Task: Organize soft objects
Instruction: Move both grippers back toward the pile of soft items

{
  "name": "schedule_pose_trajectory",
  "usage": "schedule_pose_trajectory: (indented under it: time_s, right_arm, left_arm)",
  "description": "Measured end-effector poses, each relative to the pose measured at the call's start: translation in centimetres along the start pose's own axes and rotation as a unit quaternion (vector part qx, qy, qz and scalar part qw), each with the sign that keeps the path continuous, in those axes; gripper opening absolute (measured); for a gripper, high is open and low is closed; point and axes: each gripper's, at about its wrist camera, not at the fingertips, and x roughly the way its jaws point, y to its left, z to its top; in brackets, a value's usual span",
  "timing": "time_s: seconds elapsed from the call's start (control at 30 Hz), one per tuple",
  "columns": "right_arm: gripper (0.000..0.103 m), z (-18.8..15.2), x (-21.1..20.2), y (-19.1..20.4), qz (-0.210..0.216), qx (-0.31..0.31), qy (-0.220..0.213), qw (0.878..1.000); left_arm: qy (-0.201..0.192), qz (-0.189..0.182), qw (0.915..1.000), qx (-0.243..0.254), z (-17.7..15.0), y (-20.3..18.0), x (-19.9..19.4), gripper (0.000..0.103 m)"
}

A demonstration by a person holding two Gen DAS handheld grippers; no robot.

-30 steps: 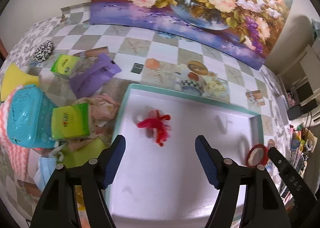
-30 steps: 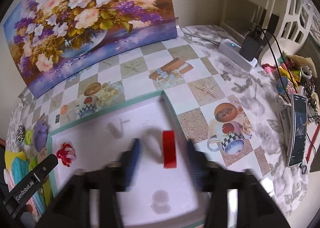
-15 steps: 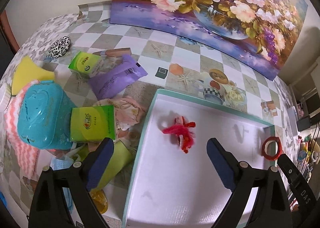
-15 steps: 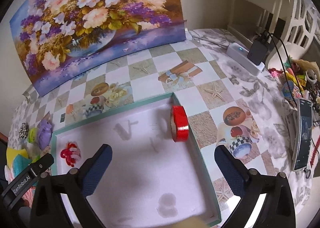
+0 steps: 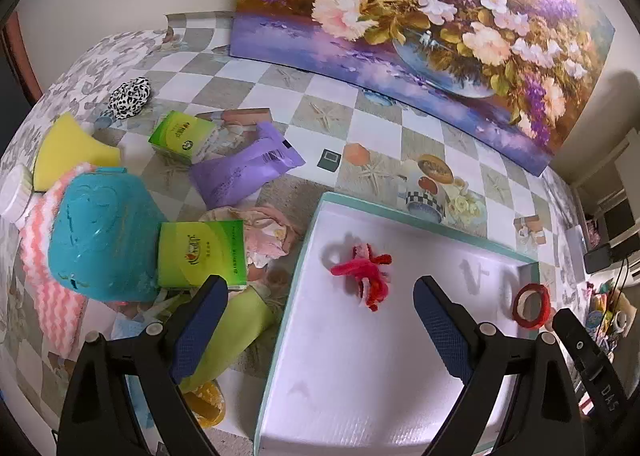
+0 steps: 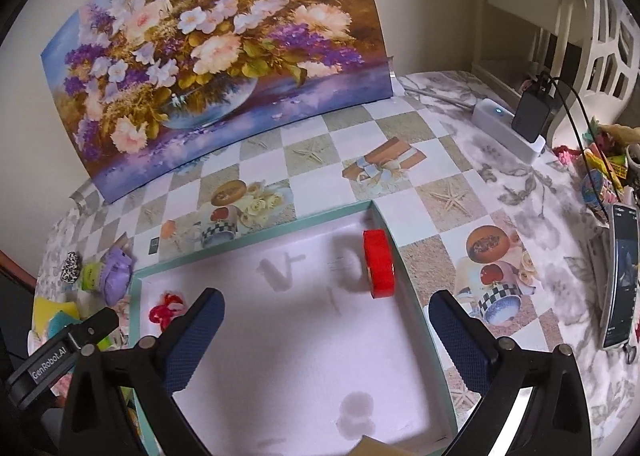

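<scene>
A red and pink fuzzy bundle [image 5: 366, 274] (pipe cleaners, perhaps; the view is too coarse to be sure) lies in the white tray [image 5: 360, 376], and a red tape roll [image 6: 379, 263] stands on edge at the tray's right wall. Both the left gripper [image 5: 320, 320] and right gripper [image 6: 326, 336] hover spread wide, empty. Only the left view shows the soft pile on the bench [image 5: 400, 143]: green tissue packs [image 5: 200, 248], a purple pouch [image 5: 244, 169] and a striped towel [image 5: 48, 288].

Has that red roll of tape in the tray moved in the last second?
Yes. The red tape roll was standing out on the tray floor; now it stands against the tray's right wall, nearer the far corner.
</scene>
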Motion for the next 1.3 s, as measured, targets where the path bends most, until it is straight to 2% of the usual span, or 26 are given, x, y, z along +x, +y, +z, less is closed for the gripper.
schedule_pose_trajectory:
  time_s: [0.33,0.57,1.03,1.3]
  right_arm:
    - [0.103,-0.4,-1.5,1.6,0.007,-0.029,-0.019,0.999]
    - [0.103,-1.2,-3.5,3.7,0.067,-0.053,-0.038,0.996]
    - [0.103,-2.9,-4.2,6.3,0.105,-0.058,-0.032,0.992]
    - [0.103,-4.3,-4.3,10.7,0.135,-0.091,-0.029,0.986]
  left_arm:
    - [-0.020,-0.014,0.9995,-0.021,0.2,2.0,-2.9,0.094]
    - [-0.038,-0.020,0.9984,-0.036,0.2,4.1,-5.8,0.094]
    - [-0.078,0.014,0.9936,-0.080,0.4,11.4,-10.4,0.094]
    - [-0.079,0.050,0.9858,-0.140,0.2,18.2,-11.4,0.094]
